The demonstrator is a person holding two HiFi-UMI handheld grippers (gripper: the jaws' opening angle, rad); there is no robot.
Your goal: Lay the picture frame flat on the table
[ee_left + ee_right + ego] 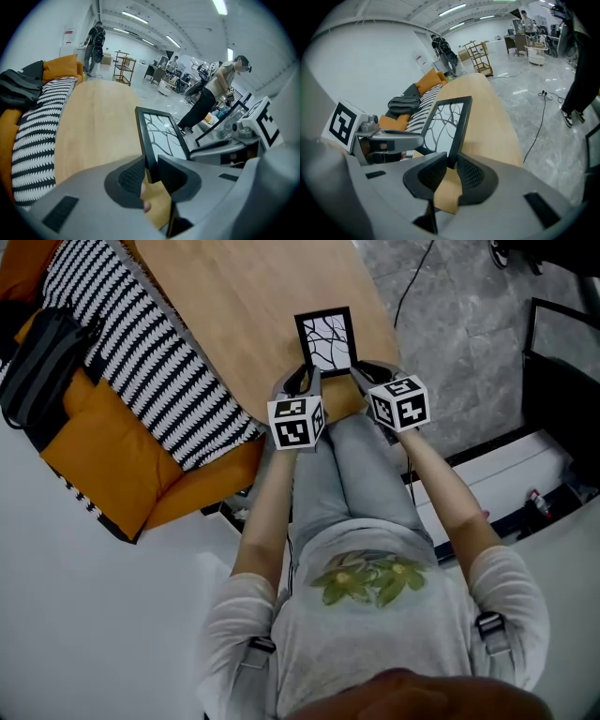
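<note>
The picture frame [326, 341] is clamped between both tongs, one on each side edge near its bottom corners; the left tongs [301, 382] are clenched on the frame's left black border, with the thin edge pinched between the ribbed pads [132, 176]; the right tongs [367, 377] are clenched the same way on the right border, with that edge running up from between its pads [471, 173].

The frame rises from the tongs, tilted rather than flat, its white picture of black branches turned up toward the person; its top edge lies beyond the tongs, out over the wooden tabletop [234, 296]; I cannot tell whether its bottom edge touches the wood.

Both tongs sit at the near rim of the tabletop, side by side with the frame spanning the gap between them; each marker cube trails behind its tongs, over the person's knees.

Off to the left of the left tongs a black-and-white striped blanket [141, 352] runs along the tabletop's edge, lying on an orange cushion [103, 451]; to the right of the right tongs is grey floor [459, 324].
</note>
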